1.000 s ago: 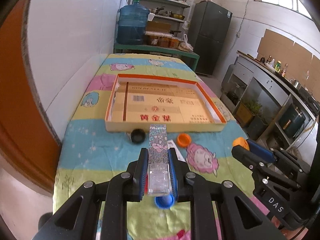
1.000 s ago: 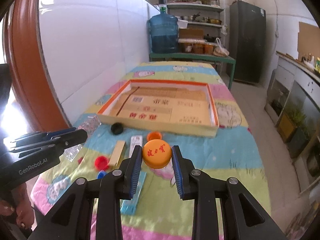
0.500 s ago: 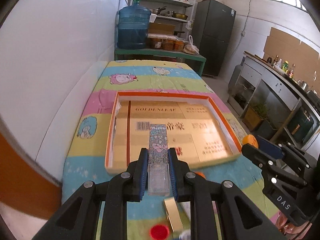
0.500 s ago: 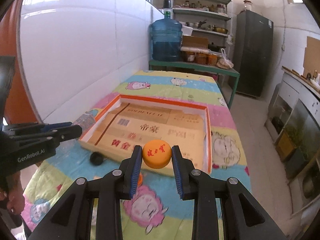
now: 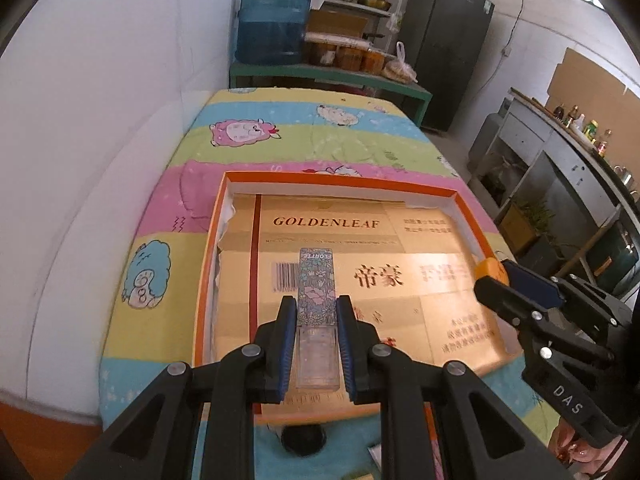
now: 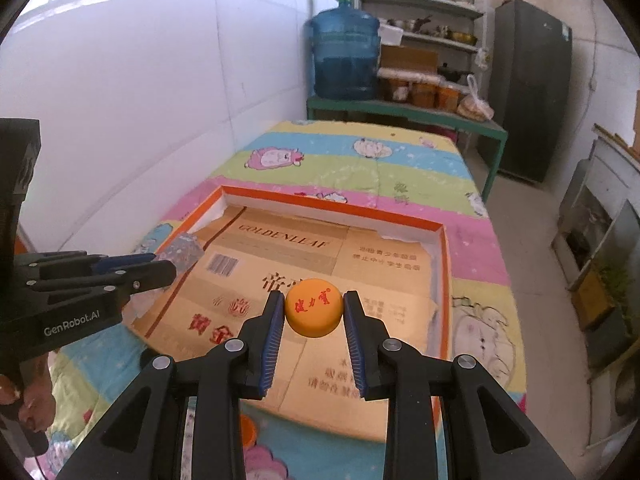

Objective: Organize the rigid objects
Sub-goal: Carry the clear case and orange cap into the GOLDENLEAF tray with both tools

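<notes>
**Two grippers loaded, both over the tray**

Left wrist view. Left gripper [image 5: 317,322] is clenched on a slim floral-print box [image 5: 316,286] with a clear rear section; the box lies lengthwise between the blue pads and points toward 12 o'clock. It hangs over the near-left part of the orange-rimmed tray [image 5: 208,264], above the barcode on the gold cardboard liner [image 5: 404,276]. Whether the box touches the liner cannot be told. At 3 o'clock the right gripper [image 5: 490,274] enters with an orange cap [image 5: 489,269] at its tip, over the tray's right rim. A black cap [image 5: 302,438] sits on the striped cartoon tablecloth [image 5: 256,136] just outside the tray's near wall, at 6 o'clock. A blue water jug [image 5: 274,20] stands at 12 o'clock beyond the table.

Right wrist view. The right gripper [image 6: 314,312] grasps the orange cap [image 6: 314,307], red characters facing the camera, held over the middle of the liner [image 6: 352,248]. Contact with the liner cannot be told. At 9 o'clock the left gripper [image 6: 168,266] holds the floral box [image 6: 184,250] over the tray's [image 6: 332,204] left rim. A second orange cap [image 6: 248,432] lies on the tablecloth [image 6: 360,168] at 7 o'clock, outside the tray's near wall and partly hidden by the gripper body.
</notes>
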`<state>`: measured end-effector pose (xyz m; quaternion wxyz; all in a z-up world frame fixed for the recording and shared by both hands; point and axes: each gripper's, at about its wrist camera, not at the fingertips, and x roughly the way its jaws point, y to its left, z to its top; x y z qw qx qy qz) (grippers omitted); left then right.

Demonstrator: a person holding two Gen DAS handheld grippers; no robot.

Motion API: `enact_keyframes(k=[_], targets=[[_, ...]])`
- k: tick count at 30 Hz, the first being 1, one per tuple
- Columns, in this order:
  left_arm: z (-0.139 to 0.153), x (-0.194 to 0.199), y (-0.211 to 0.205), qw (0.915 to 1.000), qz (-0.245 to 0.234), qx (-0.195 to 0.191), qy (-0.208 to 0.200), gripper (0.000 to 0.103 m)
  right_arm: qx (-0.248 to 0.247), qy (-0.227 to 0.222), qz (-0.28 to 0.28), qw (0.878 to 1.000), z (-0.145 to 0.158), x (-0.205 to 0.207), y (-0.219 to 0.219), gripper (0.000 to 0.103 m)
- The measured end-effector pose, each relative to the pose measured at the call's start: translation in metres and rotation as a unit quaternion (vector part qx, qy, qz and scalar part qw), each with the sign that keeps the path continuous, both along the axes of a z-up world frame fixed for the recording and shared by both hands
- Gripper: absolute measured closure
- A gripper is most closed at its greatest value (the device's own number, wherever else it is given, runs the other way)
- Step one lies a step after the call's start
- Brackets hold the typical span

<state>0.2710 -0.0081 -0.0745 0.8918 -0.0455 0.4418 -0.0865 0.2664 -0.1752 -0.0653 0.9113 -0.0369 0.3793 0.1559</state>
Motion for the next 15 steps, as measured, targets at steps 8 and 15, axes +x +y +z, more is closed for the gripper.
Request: enact_keyframes(k=[8,15], targets=[[-0.020,0.029,-0.001,0.9995,0.011,0.003,0.028,0.082,-0.015,0.027,0.014,0.999,-0.024,0.031,0.014,0.072],[-0.037,0.040,0.000,0.9990,0.016,0.004,0.042,0.082,-0.018,0.048,0.012,0.999,-0.042,0.048,0.019,0.072]])
